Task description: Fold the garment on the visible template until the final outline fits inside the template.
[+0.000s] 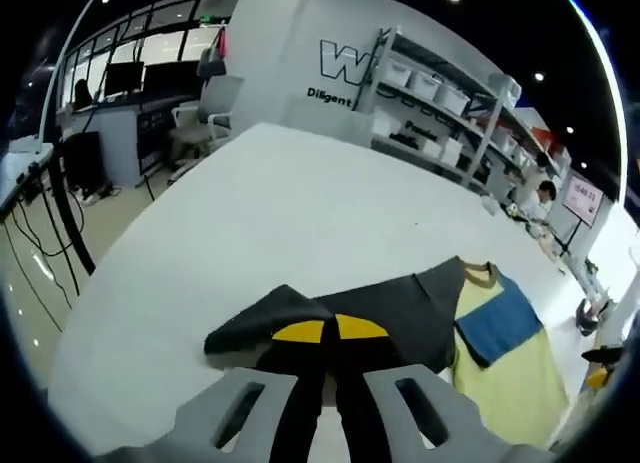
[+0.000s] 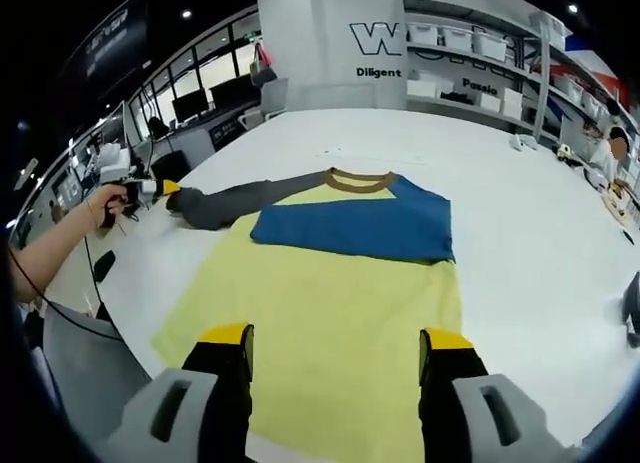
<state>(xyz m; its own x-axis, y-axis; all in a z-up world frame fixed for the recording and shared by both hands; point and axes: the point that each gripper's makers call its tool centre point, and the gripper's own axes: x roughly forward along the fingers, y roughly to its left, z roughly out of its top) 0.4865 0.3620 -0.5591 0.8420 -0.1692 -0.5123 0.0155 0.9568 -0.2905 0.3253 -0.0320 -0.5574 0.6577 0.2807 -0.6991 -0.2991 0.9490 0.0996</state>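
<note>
Here the white counter is being covered by the yellow-and-blue garment, spread flat ahead of the right claw, whose jaws are being held wide apart, gripping nothing. The grey sleeve is being pinched between the closed jaws of the left claw.

Lab: storage shelves; desk monitors

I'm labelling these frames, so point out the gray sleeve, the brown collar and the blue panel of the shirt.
gray sleeve (image 2: 235,203), right gripper view, mid-sleeve.
brown collar (image 2: 358,180), right gripper view, front of the neckband.
blue panel (image 2: 365,228), right gripper view, middle of the panel.
</note>
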